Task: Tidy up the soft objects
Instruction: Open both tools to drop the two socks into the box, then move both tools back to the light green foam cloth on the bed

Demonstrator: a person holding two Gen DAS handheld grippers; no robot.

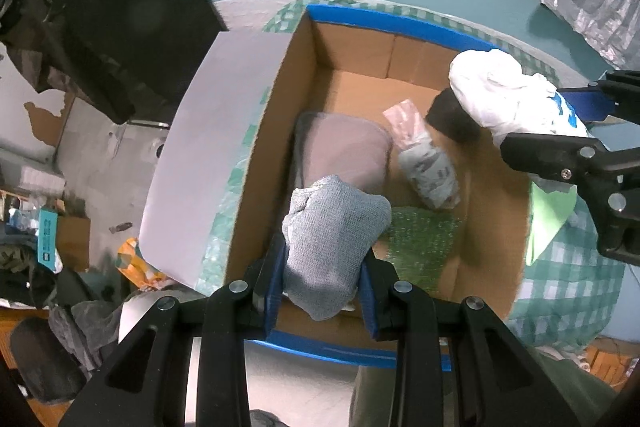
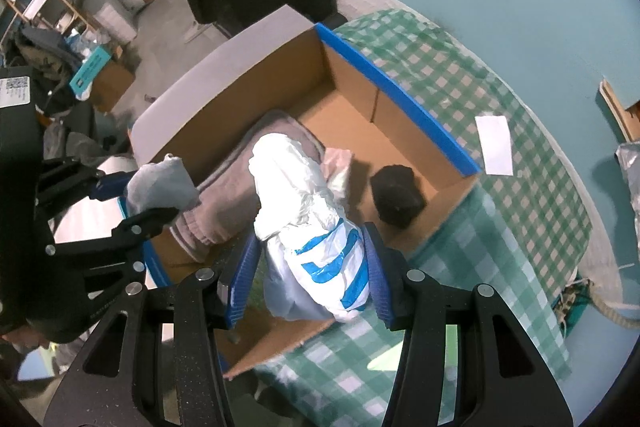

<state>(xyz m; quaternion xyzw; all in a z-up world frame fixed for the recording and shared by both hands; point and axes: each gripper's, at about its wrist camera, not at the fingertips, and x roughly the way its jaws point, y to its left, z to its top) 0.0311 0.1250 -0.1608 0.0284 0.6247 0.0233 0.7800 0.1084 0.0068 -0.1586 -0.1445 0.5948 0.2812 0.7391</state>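
Note:
My left gripper is shut on a grey-blue knit cloth and holds it over the near edge of an open cardboard box with blue rims. My right gripper is shut on a white bundle with blue stripes, held above the box's near side; it also shows in the left wrist view. Inside the box lie a mauve cushion, a wrapped pale roll, a dark lump and a green bubble sheet. The grey cloth also shows in the right wrist view.
The box sits on a green-checked tablecloth with a white paper slip on it. A white box flap hangs off the left. A dark cabinet stands behind. Clutter covers the floor to the left.

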